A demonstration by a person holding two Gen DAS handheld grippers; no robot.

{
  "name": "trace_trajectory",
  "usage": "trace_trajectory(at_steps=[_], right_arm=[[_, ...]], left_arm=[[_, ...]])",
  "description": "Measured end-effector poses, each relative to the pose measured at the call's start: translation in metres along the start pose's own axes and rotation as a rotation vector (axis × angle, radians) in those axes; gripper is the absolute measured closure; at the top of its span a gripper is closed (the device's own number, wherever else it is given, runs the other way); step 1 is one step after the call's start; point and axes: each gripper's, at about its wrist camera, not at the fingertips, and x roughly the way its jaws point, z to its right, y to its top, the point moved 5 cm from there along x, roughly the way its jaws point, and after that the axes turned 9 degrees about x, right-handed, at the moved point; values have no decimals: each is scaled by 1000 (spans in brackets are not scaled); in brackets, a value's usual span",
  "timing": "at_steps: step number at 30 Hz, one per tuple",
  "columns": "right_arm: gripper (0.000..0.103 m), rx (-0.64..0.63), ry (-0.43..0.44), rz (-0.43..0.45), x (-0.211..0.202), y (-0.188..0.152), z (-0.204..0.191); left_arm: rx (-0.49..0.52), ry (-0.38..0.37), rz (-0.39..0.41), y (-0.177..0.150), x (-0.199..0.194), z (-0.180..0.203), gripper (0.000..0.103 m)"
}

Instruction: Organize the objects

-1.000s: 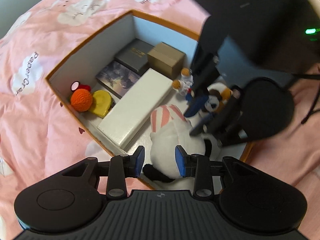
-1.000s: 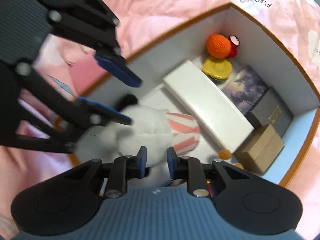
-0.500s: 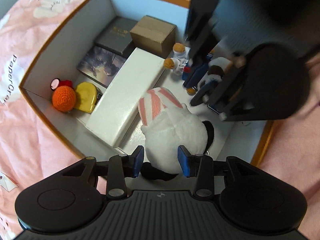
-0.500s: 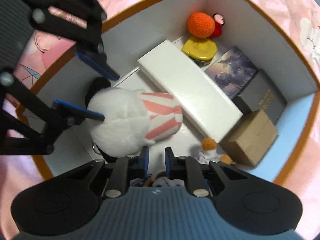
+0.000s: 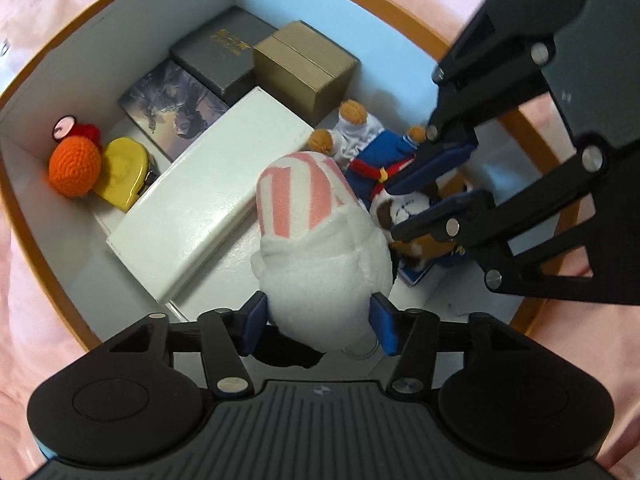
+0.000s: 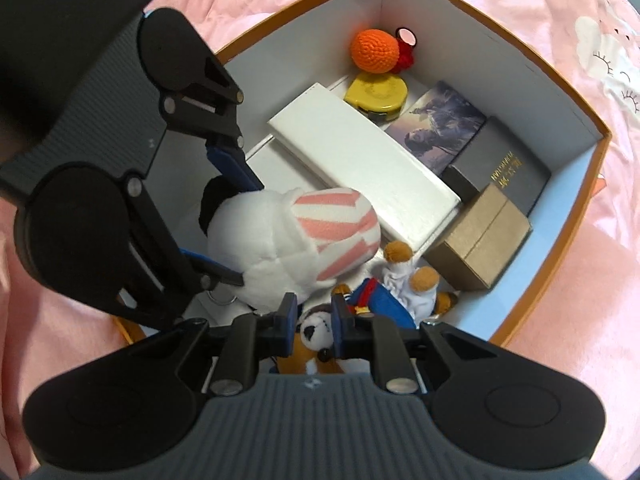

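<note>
Left gripper (image 5: 318,328) jaws opening wider than before — white plush (image 5: 320,264) between.

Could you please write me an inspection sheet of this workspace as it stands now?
Surface: pink bedcover with cloud print.
Job's things: orange-rimmed storage box holds a long white box, brown carton, dark grey box, picture box, orange crochet ball, yellow tape measure, white striped plush, small doll in blue.
Clutter: nothing seen.
Grippers: left gripper jaws opening, white plush between them; right gripper shut on the doll's head.
Cables: nothing seen.
Surroundings: nothing seen beyond the bedcover.
</note>
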Motion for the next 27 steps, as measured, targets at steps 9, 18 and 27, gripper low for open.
trace_trajectory(at_steps=[9,18,27], right_arm=[[84,12,40,66,-3,6,-3],[85,15,2,88,-7,8,0],[85,14,39,89,-6,-10,2]], left_arm=[[-90,153,-28,-9,-46,3,55],[-34,279,-145,-10,-20,12,56],[-168,82,-30,-4,-44,5,53]])
